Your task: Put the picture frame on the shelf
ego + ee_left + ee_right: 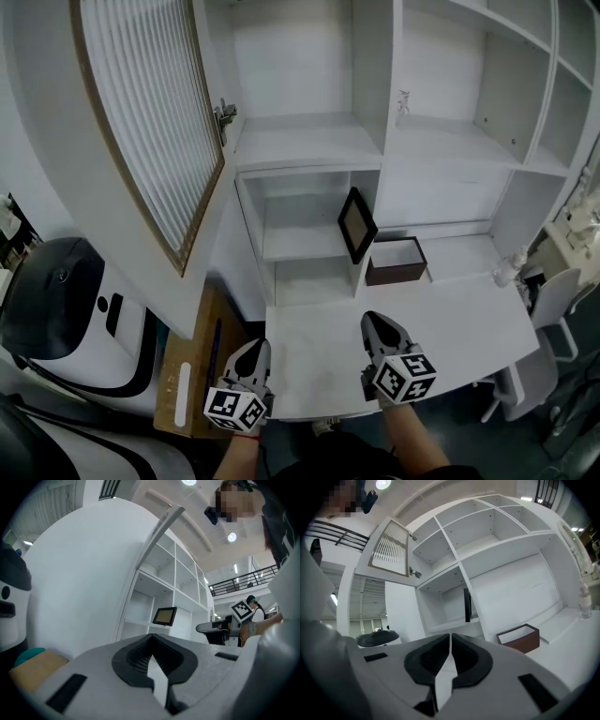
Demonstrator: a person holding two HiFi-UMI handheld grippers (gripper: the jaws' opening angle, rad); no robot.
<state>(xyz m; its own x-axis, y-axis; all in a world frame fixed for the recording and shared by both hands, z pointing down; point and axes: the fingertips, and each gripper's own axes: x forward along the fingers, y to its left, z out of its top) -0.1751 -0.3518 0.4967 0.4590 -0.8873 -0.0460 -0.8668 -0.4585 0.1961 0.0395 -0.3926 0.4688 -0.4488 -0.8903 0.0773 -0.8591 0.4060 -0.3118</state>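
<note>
The picture frame (pixel 357 225) stands upright on a shelf (pixel 298 242) of the white shelf unit, at the right end of that shelf against the upright divider, its dark border turned at an angle to the room. In the left gripper view its pale brown face (pixel 165 616) shows. In the right gripper view it is seen almost edge-on as a thin dark strip (pixel 467 604).

The frame is well apart from both pairs of fingers, beyond the far edge of the worktop (pixel 459 328). The right gripper (pixel 375 325) hangs over the near edge of the worktop, pointing toward the shelves. Its fingers (pixel 464 660) are together, with nothing between them. The left gripper (pixel 251 350) sits just off the worktop's near left corner, above a wooden board (pixel 187 375). Its fingers (pixel 176 660) are likewise closed on nothing.

A brown open box (pixel 396 261) rests at the far edge of the worktop, just beside the lower right of the frame, and a clear bottle (pixel 508 269) stands near the far right corner. A slatted cabinet door (pixel 150 112) hangs open above the left side. A black and white machine (pixel 66 309) stands to the left of the board.
</note>
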